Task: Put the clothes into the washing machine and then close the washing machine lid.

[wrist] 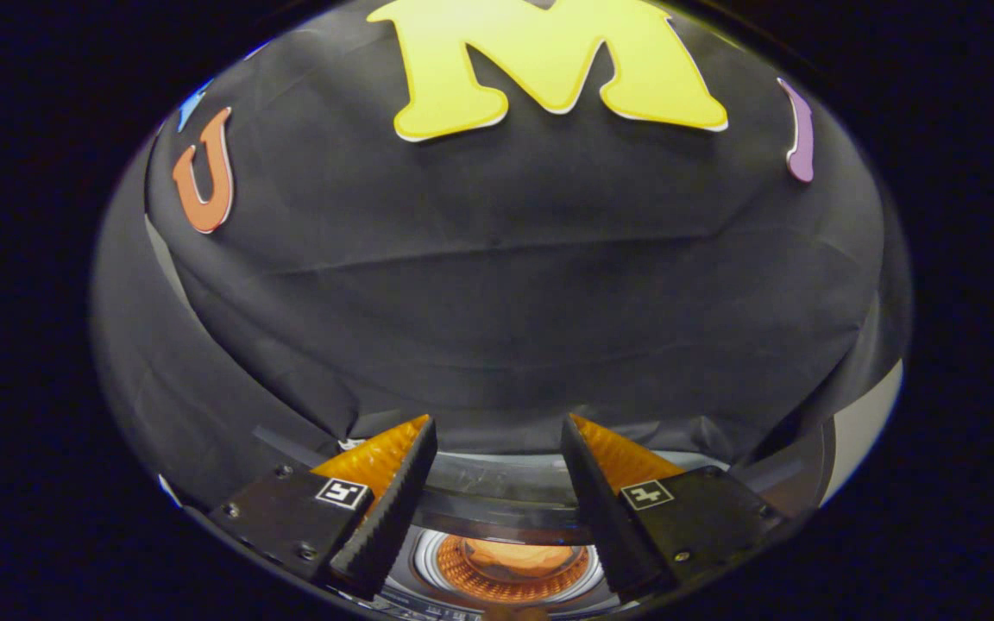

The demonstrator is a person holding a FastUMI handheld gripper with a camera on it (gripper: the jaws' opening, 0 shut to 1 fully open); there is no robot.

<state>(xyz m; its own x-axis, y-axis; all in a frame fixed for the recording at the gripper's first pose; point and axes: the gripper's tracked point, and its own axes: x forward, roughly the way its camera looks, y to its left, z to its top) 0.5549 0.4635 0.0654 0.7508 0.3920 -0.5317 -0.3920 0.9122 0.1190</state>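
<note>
Spread apart and holding nothing, the gripper (497, 492) hangs above the washing machine (510, 565), an orange garment (519, 556) in its drum; likely next, closing the raised lid (497, 483).

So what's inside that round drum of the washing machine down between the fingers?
Something orange shows inside the drum, probably clothing, though too blurred to be sure. The open gripper holds nothing; its fingers cover the drum's sides, and its bottom is hidden.

tongs (497, 431) spread with nothing between, washing machine (510, 565) drum open below, lid (497, 483) raised beyond
</note>
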